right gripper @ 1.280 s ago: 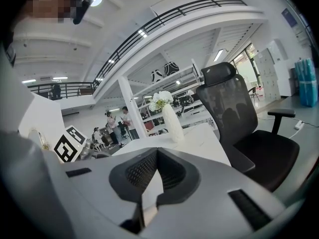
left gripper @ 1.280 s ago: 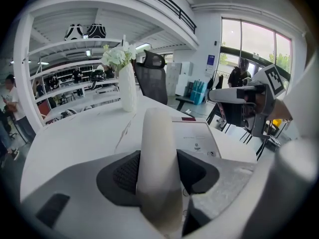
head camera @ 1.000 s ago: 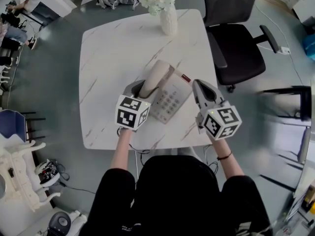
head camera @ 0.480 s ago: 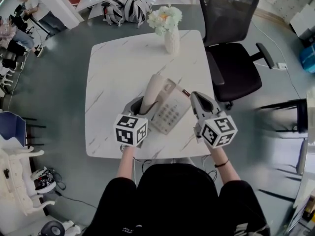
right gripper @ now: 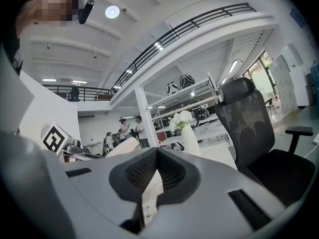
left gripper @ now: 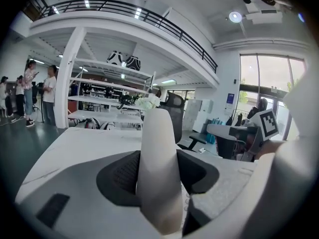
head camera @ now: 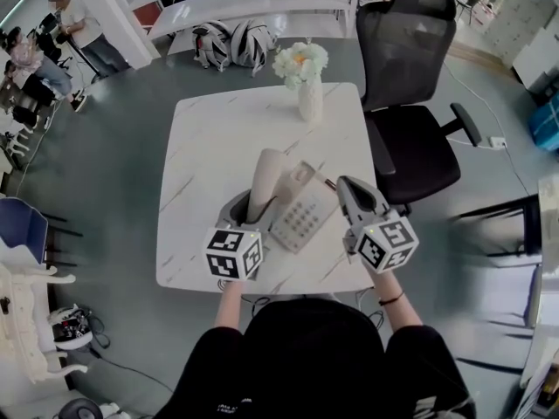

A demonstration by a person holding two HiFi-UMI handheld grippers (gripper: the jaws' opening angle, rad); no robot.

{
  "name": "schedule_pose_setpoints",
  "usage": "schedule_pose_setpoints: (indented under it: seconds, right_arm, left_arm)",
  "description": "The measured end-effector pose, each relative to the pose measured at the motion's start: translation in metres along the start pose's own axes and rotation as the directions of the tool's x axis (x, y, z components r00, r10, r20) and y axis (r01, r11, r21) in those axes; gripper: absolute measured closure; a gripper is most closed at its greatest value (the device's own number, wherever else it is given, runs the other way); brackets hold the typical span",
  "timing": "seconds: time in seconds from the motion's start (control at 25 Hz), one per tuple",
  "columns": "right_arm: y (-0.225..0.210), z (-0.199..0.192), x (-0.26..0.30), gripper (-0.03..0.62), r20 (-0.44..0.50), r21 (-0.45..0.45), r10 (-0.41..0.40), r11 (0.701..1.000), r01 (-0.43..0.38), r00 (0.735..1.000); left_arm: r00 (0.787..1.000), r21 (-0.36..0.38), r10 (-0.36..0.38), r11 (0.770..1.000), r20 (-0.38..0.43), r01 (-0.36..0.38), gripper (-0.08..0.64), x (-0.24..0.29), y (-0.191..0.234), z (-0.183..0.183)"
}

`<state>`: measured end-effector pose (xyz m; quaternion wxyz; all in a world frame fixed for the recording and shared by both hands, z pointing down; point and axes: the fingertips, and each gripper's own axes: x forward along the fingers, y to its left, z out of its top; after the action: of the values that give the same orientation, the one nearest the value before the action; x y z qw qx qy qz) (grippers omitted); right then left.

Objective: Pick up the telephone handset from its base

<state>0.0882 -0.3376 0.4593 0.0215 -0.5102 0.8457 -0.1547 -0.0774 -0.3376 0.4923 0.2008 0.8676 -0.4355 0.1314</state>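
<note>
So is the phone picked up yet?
Nearly. Done: the left gripper is clamped on the handset, which is tipped up, its far end clear of the base. In hand: the lift, while the right gripper seems to pinch the base's edge. Left: getting the handset's lower end fully clear; I can't tell if it is yet.

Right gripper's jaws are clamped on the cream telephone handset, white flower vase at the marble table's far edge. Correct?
Not quite. It is the left gripper whose jaws are clamped on the cream telephone handset; the left gripper view shows the handset between them. The white flower vase does stand at the marble table's far edge, as the head view shows.
</note>
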Motion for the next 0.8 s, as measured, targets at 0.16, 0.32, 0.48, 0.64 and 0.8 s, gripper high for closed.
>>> schedule_pose_setpoints:
  seconds: [0.16, 0.32, 0.48, 0.64, 0.8]
  right_arm:
    - [0.005, 0.009, -0.003, 0.601, 0.022, -0.01, 0.02, 1.0, -0.02, 1.0]
    - [0.009, 0.017, -0.003, 0.601, 0.043, -0.02, 0.035, 0.999, -0.034, 0.998]
    - [0.014, 0.025, -0.004, 0.601, 0.064, -0.029, 0.042, 0.999, -0.04, 0.997]
    - [0.017, 0.033, -0.005, 0.601, 0.082, -0.04, 0.054, 0.998, -0.051, 0.995]
    - [0.02, 0.041, -0.004, 0.601, 0.096, -0.044, 0.066, 0.997, -0.062, 0.993]
  left_arm:
    - [0.998, -0.035, 0.024, 0.999, 0.051, -0.022, 0.35, -0.015, -0.001, 0.01]
    - [0.994, -0.074, 0.048, 0.996, 0.095, -0.041, 0.35, -0.029, 0.0, 0.02]
    - [0.989, -0.096, 0.067, 0.994, 0.128, -0.055, 0.35, -0.042, 0.002, 0.027]
    - [0.983, -0.131, 0.089, 0.989, 0.162, -0.068, 0.35, -0.053, 0.004, 0.034]
    - [0.974, -0.145, 0.123, 0.985, 0.191, -0.096, 0.35, -0.065, 0.009, 0.04]
